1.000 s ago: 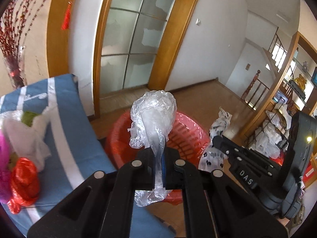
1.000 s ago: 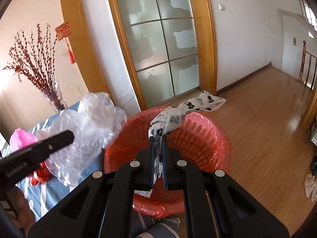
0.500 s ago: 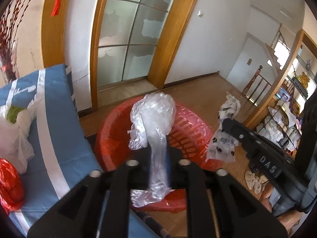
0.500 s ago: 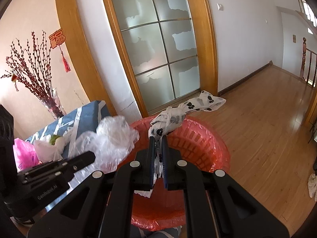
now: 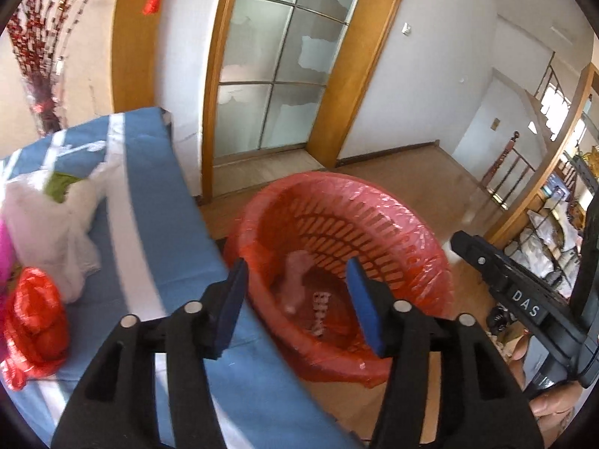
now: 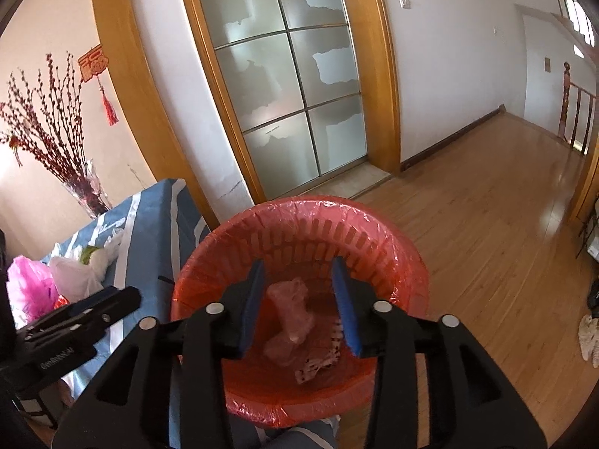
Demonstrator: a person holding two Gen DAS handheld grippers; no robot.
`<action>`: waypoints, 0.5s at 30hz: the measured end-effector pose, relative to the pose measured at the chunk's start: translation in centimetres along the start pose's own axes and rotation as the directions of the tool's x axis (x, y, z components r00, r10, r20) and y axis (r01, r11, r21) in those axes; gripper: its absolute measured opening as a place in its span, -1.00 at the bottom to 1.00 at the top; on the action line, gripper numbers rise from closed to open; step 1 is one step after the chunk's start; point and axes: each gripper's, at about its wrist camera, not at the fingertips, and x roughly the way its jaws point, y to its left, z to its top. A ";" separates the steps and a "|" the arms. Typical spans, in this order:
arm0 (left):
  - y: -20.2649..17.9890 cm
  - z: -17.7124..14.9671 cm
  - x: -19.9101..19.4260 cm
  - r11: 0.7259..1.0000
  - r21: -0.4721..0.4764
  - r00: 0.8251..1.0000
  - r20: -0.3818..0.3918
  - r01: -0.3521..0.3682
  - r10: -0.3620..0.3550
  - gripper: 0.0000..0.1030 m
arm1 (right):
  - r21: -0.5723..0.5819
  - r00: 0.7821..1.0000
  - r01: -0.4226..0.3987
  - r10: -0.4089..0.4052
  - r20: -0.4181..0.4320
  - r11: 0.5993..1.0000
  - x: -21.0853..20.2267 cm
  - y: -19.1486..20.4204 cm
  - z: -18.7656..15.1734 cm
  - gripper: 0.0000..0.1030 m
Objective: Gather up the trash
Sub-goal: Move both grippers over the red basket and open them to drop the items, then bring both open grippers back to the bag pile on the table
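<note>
Presently over the red basket (image 5: 408, 224), lined with a red plastic bag: both tongs, both released.

Left gripper (image 5: 295, 299): jaws parted, just been opening, nothing between the blue pads (image 5: 365, 307). Poised above the near left rim of the basket, beside the edge of the blue striped cloth (image 5: 157, 202).

Right gripper (image 6: 299, 299): jaws parted, just been opening, nothing between them. Poised above the near side of the basket, its body visible at right in the left wrist view.

Clear crumpled plastic bag (image 6: 290, 316): lying loose on the basket floor, apart from both sets of pads. Blurred in the left wrist view.

Black-and-white printed wrapper (image 6: 318, 359): also on the basket floor, just right of and nearer than the clear bag, touching or nearly so; cannot tell which.

Remaining on the blue cloth, far left: white plastic bag (image 5: 48, 224) with a green item inside, red bag (image 5: 33, 321) near it, pink bag (image 6: 30, 292) beside those.

Behind the basket: frosted glass door (image 6: 288, 86) in a wooden frame; wooden floor (image 6: 486, 202) to the right.
</note>
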 end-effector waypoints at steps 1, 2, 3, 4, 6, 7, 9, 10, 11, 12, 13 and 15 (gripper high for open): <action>0.2 -0.2 -0.4 1.000 0.001 1.000 0.005 -0.011 0.011 0.13 | -0.009 1.000 0.008 -0.008 0.005 1.000 -0.1 0.1 -0.1 -0.15; 0.5 -0.5 -0.9 1.000 0.003 1.000 0.013 -0.026 0.026 0.16 | -0.030 1.000 0.026 -0.025 0.017 0.999 -0.4 0.6 -0.3 -0.14; 0.8 -0.7 -1.3 0.999 0.006 0.999 0.020 -0.040 0.040 0.17 | -0.045 0.999 0.036 -0.035 0.025 0.998 -0.6 1.0 -0.4 -0.11; 0.9 -1.0 -1.7 0.999 0.009 0.998 0.028 -0.052 0.051 0.18 | -0.058 0.999 0.041 -0.040 0.032 0.997 -0.7 1.4 -0.6 -0.04; 1.6 -1.6 -2.9 0.996 0.013 0.995 0.047 -0.084 0.084 0.21 | -0.079 0.999 0.038 -0.035 0.041 0.996 -1.0 1.9 -0.8 0.01; 1.8 -1.7 -3.3 0.996 0.012 0.994 0.054 -0.092 0.091 0.21 | -0.088 0.999 0.035 -0.031 0.044 0.995 -1.1 2.3 -1.0 0.02; 2.5 -2.2 -4.6 0.993 0.010 0.991 0.075 -0.114 0.113 0.24 | -0.106 0.999 0.019 -0.014 0.045 0.994 -1.2 3.1 -1.1 0.03; 2.9 -2.4 -5.2 0.992 0.009 0.988 0.085 -0.127 0.126 0.25 | -0.117 0.999 0.007 -0.002 0.046 0.993 -1.3 3.7 -1.3 0.05; 3.3 -2.7 -5.9 0.989 0.008 0.985 0.098 -0.144 0.143 0.26 | -0.125 0.999 0.003 0.004 0.048 0.992 -1.4 4.0 -1.5 0.09; 3.7 -2.9 -6.5 0.987 0.006 0.982 0.108 -0.159 0.157 0.27 | -0.134 0.999 -0.005 0.012 0.052 0.991 -1.5 4.6 -1.7 0.10; 4.1 -3.1 -7.1 0.985 0.004 0.978 0.117 -0.173 0.171 0.27 | -0.142 0.998 -0.013 0.020 0.052 0.990 -1.6 5.1 -1.8 0.10; 5.0 -3.6 -8.5 0.978 -0.002 0.968 0.140 -0.208 0.206 0.29 | -0.164 0.998 -0.033 0.042 0.050 0.986 -1.8 6.2 -2.1 0.10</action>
